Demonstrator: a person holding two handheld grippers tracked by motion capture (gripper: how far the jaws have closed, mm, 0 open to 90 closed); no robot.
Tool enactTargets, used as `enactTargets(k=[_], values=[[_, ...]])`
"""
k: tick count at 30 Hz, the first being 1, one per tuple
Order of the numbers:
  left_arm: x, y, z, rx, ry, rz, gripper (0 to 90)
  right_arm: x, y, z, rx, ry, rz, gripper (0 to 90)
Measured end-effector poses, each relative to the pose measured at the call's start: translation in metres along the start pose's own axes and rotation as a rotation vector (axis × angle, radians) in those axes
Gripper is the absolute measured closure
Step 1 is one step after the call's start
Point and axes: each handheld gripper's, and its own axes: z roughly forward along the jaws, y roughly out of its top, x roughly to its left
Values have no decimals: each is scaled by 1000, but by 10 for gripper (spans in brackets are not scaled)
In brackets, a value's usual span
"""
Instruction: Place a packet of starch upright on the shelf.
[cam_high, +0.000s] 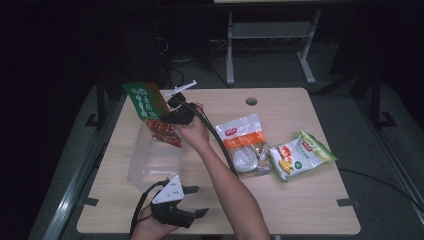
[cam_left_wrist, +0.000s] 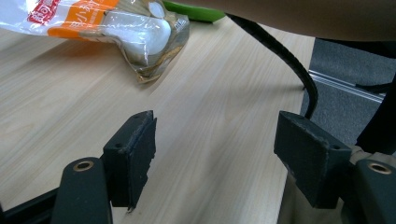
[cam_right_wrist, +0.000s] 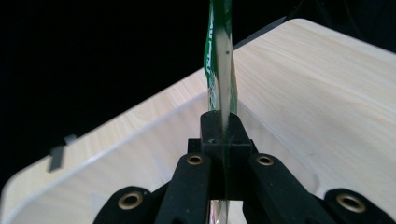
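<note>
The green-and-red snack bag (cam_high: 150, 112) hangs in the high view over the clear plastic box (cam_high: 152, 162), near the table's (cam_high: 280, 200) left edge and toward its far side. The right gripper (cam_high: 170, 107) pinches it at its green top, the right hand (cam_high: 192, 131) wrapped around the gripper body and the forearm stretching across the table's middle. The bag's red lower end dips just inside the box's far rim. The left gripper (cam_high: 197, 201) rests by the near edge, just in front of the box, its jaws spread with nothing between them. Right of the forearm lie an orange-and-white bag (cam_high: 245, 145) and, near the right edge, a green-and-yellow bag (cam_high: 300, 154), the two just beside each other.

In the left gripper view the black jaws stand wide apart over bare wood. The orange-and-white bag (cam_left_wrist: 107, 28) lies farther off at the upper left, and the other gripper's cable (cam_left_wrist: 285, 56) droops over the table's edge.

In the right gripper view the jaws are pressed together on the snack bag (cam_right_wrist: 220, 60), which is seen edge-on as a thin upright strip. The clear plastic box (cam_right_wrist: 140, 140) sits below, its rim curving around both sides.
</note>
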Motion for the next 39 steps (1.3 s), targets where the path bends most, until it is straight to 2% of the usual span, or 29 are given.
enactTargets(k=[1,4,9,12,15,20,22,27,30,33,38,39], values=[[1,0,0,0,1,1,290,-1,-3,1,6,-24,1,897],[2,0,-1,-3,4,-3,290,-4,-9,2,-9,-46,-5,897],[2,0,-1,-4,4,-5,290,-7,-17,5,-7,-56,-32,897],[2,0,-1,-6,4,-3,291,-10,-15,-2,-67,-12,-21,897],[3,0,-1,-6,5,-6,291,-7,-13,-2,-79,-5,-28,897],[2,1,-2,5,2,-1,291,-8,-23,10,-74,-2,-11,897],[1,0,-1,2,2,-3,291,-9,-28,13,-96,-1,2,897],[1,0,0,-2,2,-3,291,-14,-38,18,-100,7,-3,896],[2,0,0,0,2,-4,291,-17,-41,17,-98,0,1,894],[2,1,-1,-1,5,-3,291,-25,-48,13,-104,10,26,893],[2,1,-1,0,6,-3,291,-25,-48,10,-89,6,26,879],[2,1,0,0,6,-4,291,-25,-47,9,-91,-1,18,838]])
